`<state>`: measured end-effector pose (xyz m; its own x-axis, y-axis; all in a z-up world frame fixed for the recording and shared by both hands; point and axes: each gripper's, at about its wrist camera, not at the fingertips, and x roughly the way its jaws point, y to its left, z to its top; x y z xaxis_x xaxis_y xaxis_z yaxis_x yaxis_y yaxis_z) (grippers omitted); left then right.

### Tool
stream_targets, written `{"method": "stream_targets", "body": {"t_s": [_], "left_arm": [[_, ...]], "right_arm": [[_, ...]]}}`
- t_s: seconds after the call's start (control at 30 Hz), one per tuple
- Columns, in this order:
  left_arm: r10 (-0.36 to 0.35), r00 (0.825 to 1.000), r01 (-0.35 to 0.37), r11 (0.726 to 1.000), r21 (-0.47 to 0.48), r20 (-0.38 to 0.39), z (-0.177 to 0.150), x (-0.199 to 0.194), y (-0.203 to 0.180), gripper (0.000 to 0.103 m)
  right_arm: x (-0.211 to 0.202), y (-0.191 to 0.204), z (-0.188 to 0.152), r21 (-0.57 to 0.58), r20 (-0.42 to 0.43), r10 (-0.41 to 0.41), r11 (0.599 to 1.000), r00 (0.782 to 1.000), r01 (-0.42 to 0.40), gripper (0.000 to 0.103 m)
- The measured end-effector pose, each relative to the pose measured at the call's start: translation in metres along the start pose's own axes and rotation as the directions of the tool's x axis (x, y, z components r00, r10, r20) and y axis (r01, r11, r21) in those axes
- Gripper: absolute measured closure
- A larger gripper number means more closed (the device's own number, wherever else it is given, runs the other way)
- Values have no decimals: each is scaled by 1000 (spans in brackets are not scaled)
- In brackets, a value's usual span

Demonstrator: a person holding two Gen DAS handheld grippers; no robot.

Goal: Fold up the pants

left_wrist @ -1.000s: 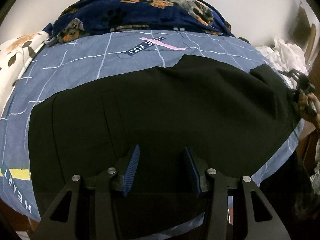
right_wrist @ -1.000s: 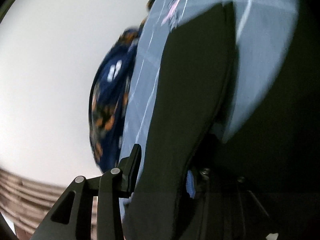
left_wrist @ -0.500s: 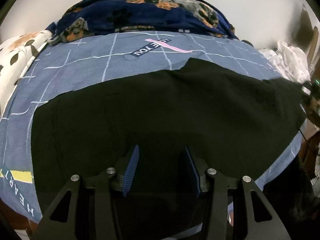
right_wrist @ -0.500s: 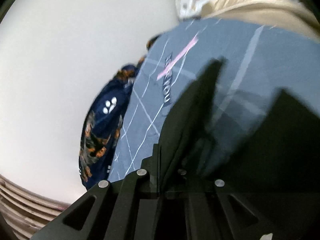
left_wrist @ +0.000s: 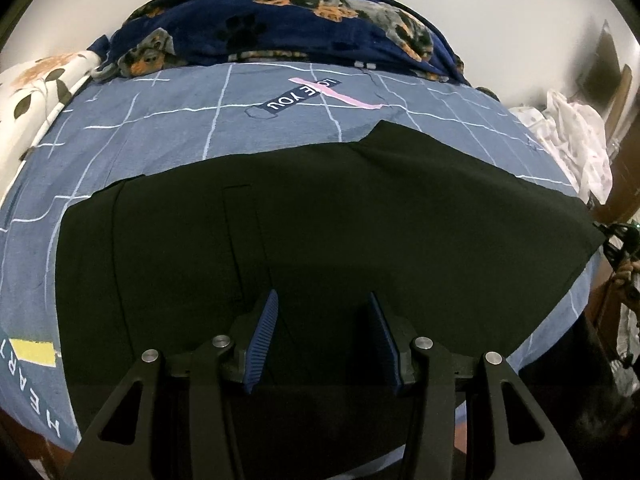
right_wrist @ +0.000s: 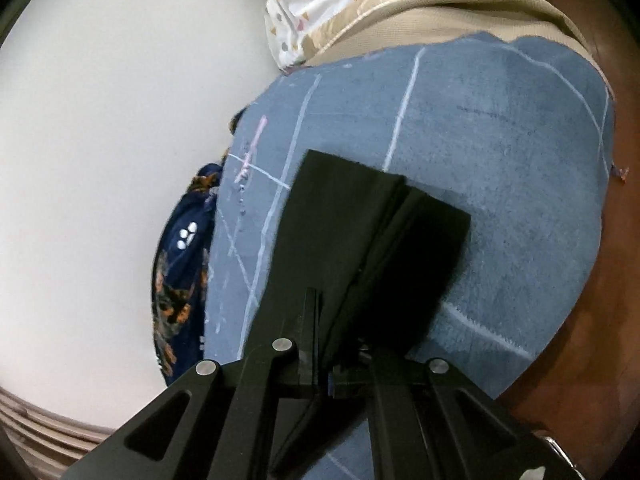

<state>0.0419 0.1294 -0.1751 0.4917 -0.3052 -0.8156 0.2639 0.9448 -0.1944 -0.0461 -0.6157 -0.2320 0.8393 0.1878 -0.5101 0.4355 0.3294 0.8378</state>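
Observation:
Black pants (left_wrist: 320,220) lie spread across the blue checked bedsheet (left_wrist: 160,128), waistband end at the left, leg end at the right. My left gripper (left_wrist: 323,294) hovers over the middle of the pants, its blue pads apart with nothing pinched between them. At the right edge of the left wrist view, my right gripper (left_wrist: 618,240) sits at the leg end. In the right wrist view the right gripper (right_wrist: 326,344) is shut on the pants' leg hem (right_wrist: 360,220), which stretches away from the jaws in a flat, creased flap over the sheet (right_wrist: 500,140).
A dark blue dog-print blanket (left_wrist: 280,28) is heaped at the far side of the bed by the white wall. A white leaf-print pillow (left_wrist: 32,92) lies far left and crumpled white cloth (left_wrist: 576,136) far right. Brown wood (right_wrist: 580,340) borders the mattress.
My right gripper has shut on the leg end and drawn it to the right, so the pants lie stretched and flatter. The left gripper has stayed in place.

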Motion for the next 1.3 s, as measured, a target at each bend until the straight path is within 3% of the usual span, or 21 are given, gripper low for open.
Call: {"method": "stream_targets", "body": {"t_s": [0.13,0.23,0.5,0.6,0.63,0.77,0.83,0.9,1.0,1.03,1.07,1.17,1.23,1.3], "left_arm": [[2,1000,-2,1000,13,4,0,0,-1,55],[2,1000,-2,1000,25,3,-1,0,-1,55],[-8,1000,8,1000,26,5,-1,1,-2,51],[-11,1000,11,999,33,5,-2,1,-3,47],[-11,1000,11,999,40,4,-2,1,-5,46],[-5,1000,4,998,68,6,-3,2,-12,38],[-1,1000,0,996,85,10,-4,3,-15,34],[11,1000,-12,995,101,13,-5,4,-19,31],[21,1000,-22,993,116,16,-5,4,-22,30],[17,1000,-19,994,112,16,-5,3,-22,30],[12,1000,-14,994,105,16,-4,2,-21,30],[-18,999,16,998,54,34,1,-7,-16,30],[-28,998,26,999,24,62,5,-16,-14,30],[-39,995,38,999,13,92,9,-27,-16,30]], "right_arm": [[7,-9,4,19,-11,-15,1000,1000,16,100],[6,-26,4,76,-10,55,996,998,-54,102],[6,-38,12,147,-27,120,982,992,-115,100],[-5,-35,14,149,20,100,984,995,-102,92],[-16,-42,17,183,61,101,977,993,-110,85],[-59,-43,19,194,153,65,976,986,-95,74],[-60,-27,6,145,103,102,983,989,-116,73],[-45,-8,-21,109,-26,165,981,986,-161,73],[1,23,-86,73,-278,199,980,940,-186,69],[22,37,-115,64,-392,194,981,899,-184,69],[35,46,-133,60,-454,197,980,869,-191,69],[64,74,-182,45,-581,196,977,790,-209,69],[77,82,-203,68,-609,211,974,764,-214,69],[85,83,-217,47,-616,162,985,771,-169,69]]}}
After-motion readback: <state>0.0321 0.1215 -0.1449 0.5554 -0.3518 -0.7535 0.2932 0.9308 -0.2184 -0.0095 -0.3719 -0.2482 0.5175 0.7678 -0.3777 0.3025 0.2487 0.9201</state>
